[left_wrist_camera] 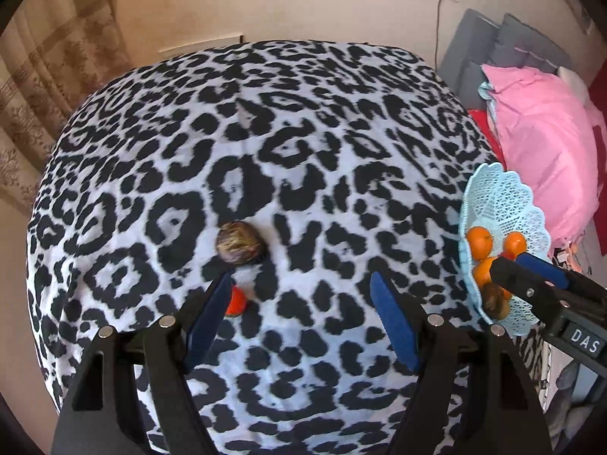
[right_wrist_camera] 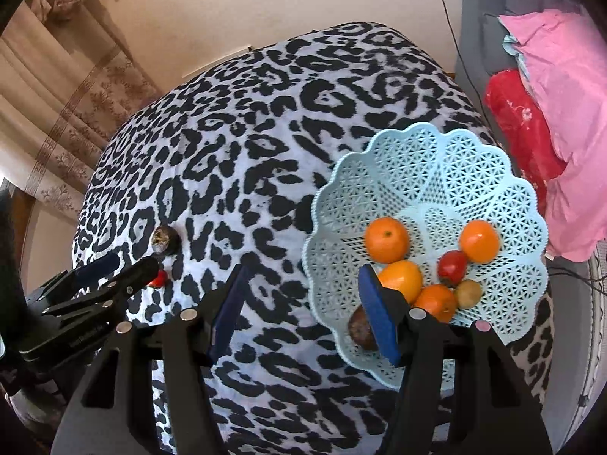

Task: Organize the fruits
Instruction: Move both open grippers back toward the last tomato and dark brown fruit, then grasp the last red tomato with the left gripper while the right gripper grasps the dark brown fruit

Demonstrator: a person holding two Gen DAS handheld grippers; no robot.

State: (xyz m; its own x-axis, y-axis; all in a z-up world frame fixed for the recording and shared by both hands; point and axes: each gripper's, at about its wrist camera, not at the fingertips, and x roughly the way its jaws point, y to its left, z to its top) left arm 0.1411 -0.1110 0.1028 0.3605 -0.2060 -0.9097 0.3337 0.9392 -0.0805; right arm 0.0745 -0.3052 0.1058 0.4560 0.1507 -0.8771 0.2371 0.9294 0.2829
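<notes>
Left gripper [left_wrist_camera: 303,316]: black tongs with blue pads, jaws apart, nothing between them; points down at the leopard-print black-and-white tablecloth [left_wrist_camera: 265,121].
Small red round fruit [left_wrist_camera: 237,300]: on the cloth, just beside the left gripper's left pad, partly hidden by it; contact cannot be told.
Dark mottled brown-purple round fruit [left_wrist_camera: 239,243]: on the cloth just beyond the red one, ahead of the left pad, apart from the tongs.
Right gripper [right_wrist_camera: 303,314]: jaws apart, empty; right pad over the near rim of the pale blue scalloped plastic lattice basket [right_wrist_camera: 436,174].
Basket contents: four orange round fruits [right_wrist_camera: 387,239], one red fruit [right_wrist_camera: 452,267], one yellow-green fruit [right_wrist_camera: 469,293], one brown fruit [right_wrist_camera: 360,329] partly behind the right pad.
Beyond the table: pink bedding [right_wrist_camera: 561,87].
</notes>
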